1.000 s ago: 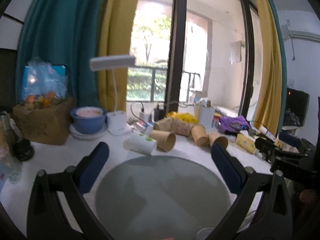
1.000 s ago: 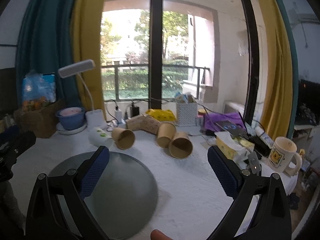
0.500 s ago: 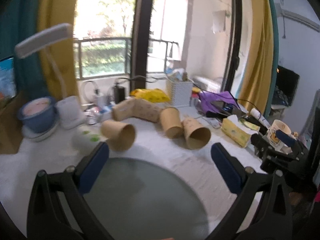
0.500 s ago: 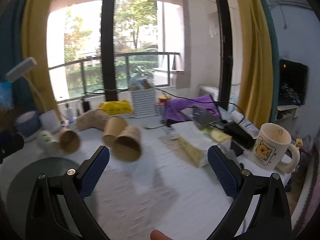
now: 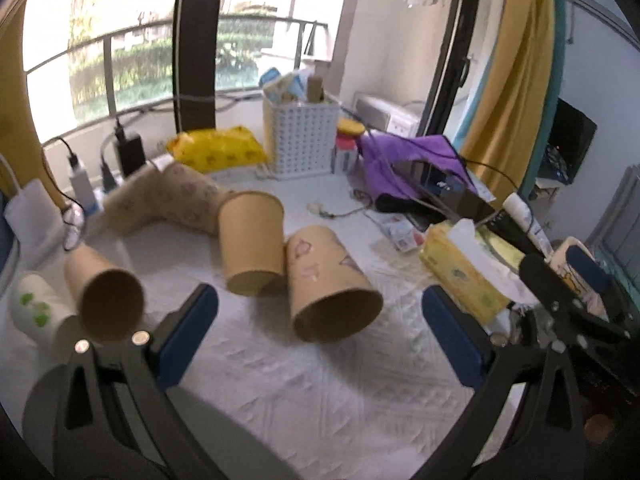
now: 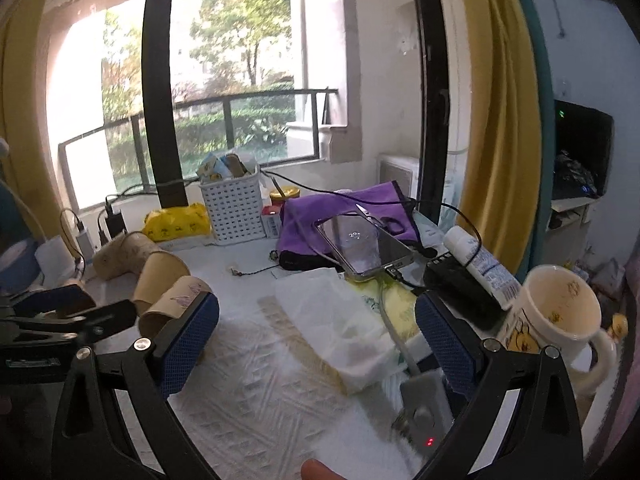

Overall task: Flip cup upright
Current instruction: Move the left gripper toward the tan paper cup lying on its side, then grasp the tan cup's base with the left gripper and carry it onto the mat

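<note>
Your left tool (image 5: 320,322) is spread wide with nothing between its blue pads (image 5: 188,332); it hangs just above the white tabletop (image 5: 320,392). The patterned paper cup (image 5: 330,282) lies on its side straight ahead, its open mouth facing you between the pads but farther off and untouched. Touching its left flank is a plain brown cup (image 5: 251,246), also on its side. Farther left a third brown cup (image 5: 105,298) lies with its mouth toward you, beside a white cup with green marks (image 5: 34,308). Behind them sits a sleeve of stacked cups (image 5: 168,200). At the near left edge is a grey round mat (image 5: 224,440).

Your right tool (image 6: 318,338) is equally wide and holds nothing, hovering over a tissue pack (image 6: 340,324) on the tabletop's right. To its right stands a cartoon mug (image 6: 560,312), upright. Beyond are a phone (image 6: 364,246) on purple cloth (image 6: 340,208) and a white basket (image 6: 234,206).
</note>
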